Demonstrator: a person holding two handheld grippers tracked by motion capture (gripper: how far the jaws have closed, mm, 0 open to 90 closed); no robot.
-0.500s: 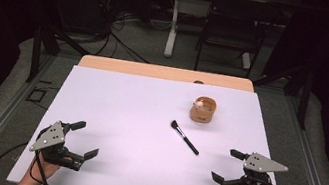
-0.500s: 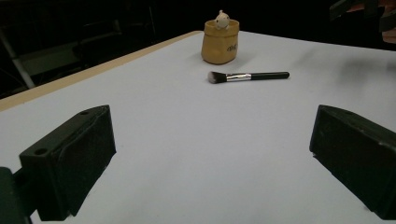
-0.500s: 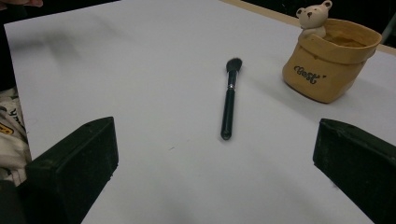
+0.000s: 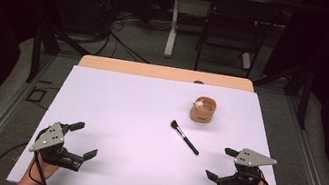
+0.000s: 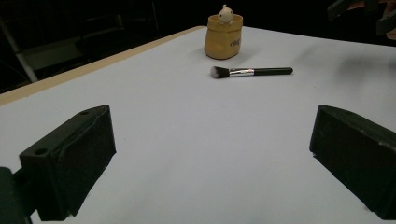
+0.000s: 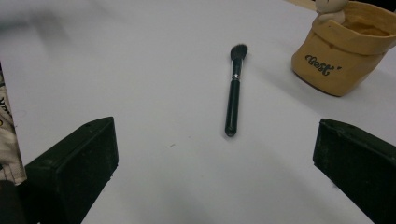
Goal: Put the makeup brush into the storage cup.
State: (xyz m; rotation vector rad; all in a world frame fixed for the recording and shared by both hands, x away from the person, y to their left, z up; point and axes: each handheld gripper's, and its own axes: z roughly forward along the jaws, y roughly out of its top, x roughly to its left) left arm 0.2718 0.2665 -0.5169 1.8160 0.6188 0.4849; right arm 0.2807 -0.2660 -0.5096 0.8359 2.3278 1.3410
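White table: tan pot reads "Best", brush beside.

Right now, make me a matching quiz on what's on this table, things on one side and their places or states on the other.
Things:
1. makeup brush
2. tan pot
3. left tongs
4. right tongs

Places or states:
A. open, near right corner
B. lying flat, mid-table
C. open, near left corner
D. standing upright, beyond the brush

Pairs: 1-B, 2-D, 3-C, 4-A

Black makeup brush with silver ferrule, tan pot with dark lettering, white table cover, black jaws
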